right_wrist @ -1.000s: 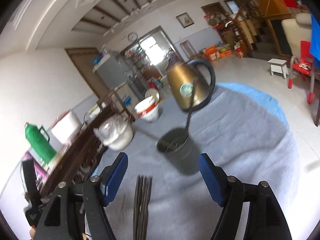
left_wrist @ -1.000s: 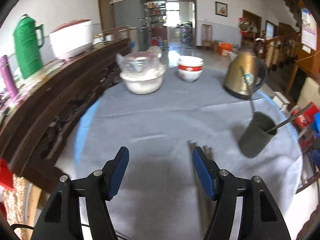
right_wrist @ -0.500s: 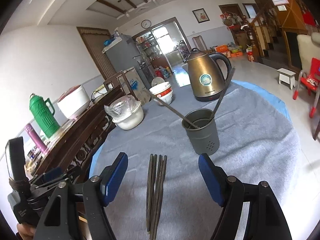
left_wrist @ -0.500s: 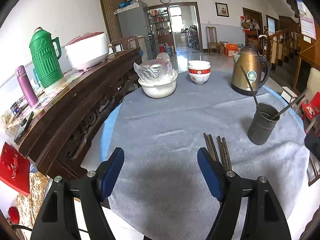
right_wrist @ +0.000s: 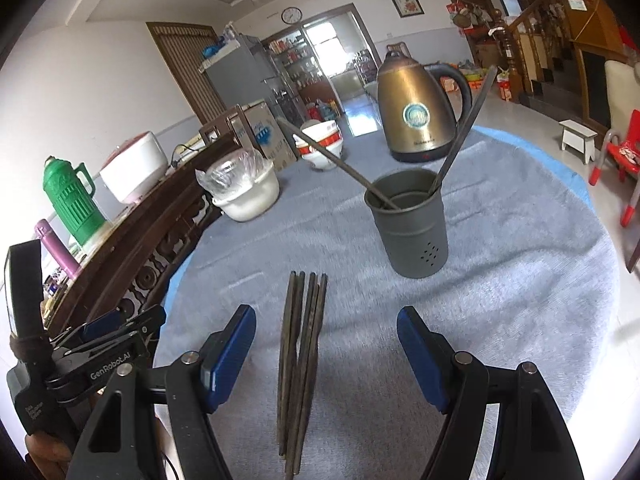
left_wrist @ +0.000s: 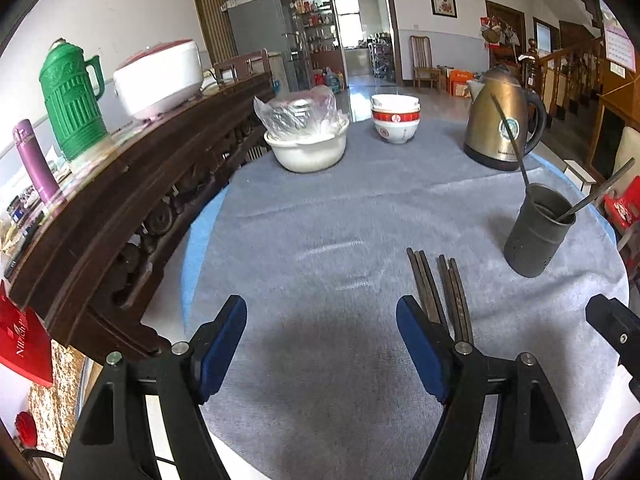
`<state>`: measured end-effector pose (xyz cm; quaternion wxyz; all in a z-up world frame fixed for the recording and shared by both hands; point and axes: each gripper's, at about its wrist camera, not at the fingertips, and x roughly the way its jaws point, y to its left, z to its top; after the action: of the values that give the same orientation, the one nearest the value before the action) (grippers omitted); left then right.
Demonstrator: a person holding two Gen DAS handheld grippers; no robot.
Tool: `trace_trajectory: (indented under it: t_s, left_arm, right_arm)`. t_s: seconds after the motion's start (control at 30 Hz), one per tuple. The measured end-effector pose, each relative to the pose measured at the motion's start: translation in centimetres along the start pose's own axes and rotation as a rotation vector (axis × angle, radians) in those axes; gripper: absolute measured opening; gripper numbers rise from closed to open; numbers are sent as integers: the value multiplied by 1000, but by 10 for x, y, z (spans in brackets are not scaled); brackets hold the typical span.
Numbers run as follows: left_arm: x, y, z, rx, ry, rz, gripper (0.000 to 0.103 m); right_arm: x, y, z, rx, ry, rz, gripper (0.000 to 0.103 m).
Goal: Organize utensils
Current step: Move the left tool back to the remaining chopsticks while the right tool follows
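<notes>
Jaws of both grippers stand wide apart, holding nothing. Between the right gripper's [right_wrist: 326,354] jaws, at 12 o'clock, lie the chopsticks [right_wrist: 302,344] in a bundle on the bench [right_wrist: 520,280]; the left gripper [left_wrist: 322,344] sees them at 1 o'clock. Judging by this, the pick-up is in hand: lower, close on the bundle, lift to the holder [right_wrist: 412,228] at 1 o'clock, which already carries two sticks. Open cloth surrounds it; the bench edge curves near on the right.

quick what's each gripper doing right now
Left gripper: open, holding nothing.
Right gripper: open, empty, jaws either side of the chopsticks on the table.
</notes>
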<state>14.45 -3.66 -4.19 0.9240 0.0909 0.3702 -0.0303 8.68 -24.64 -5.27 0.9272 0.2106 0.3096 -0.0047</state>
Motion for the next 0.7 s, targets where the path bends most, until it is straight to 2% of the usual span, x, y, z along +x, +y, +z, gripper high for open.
trace_trajectory:
  t_s: [0.7]
  left_arm:
    - [36,-11,1,13,63,-5,78]
  right_arm:
    - [40,-12,-7,7,79,-6,76]
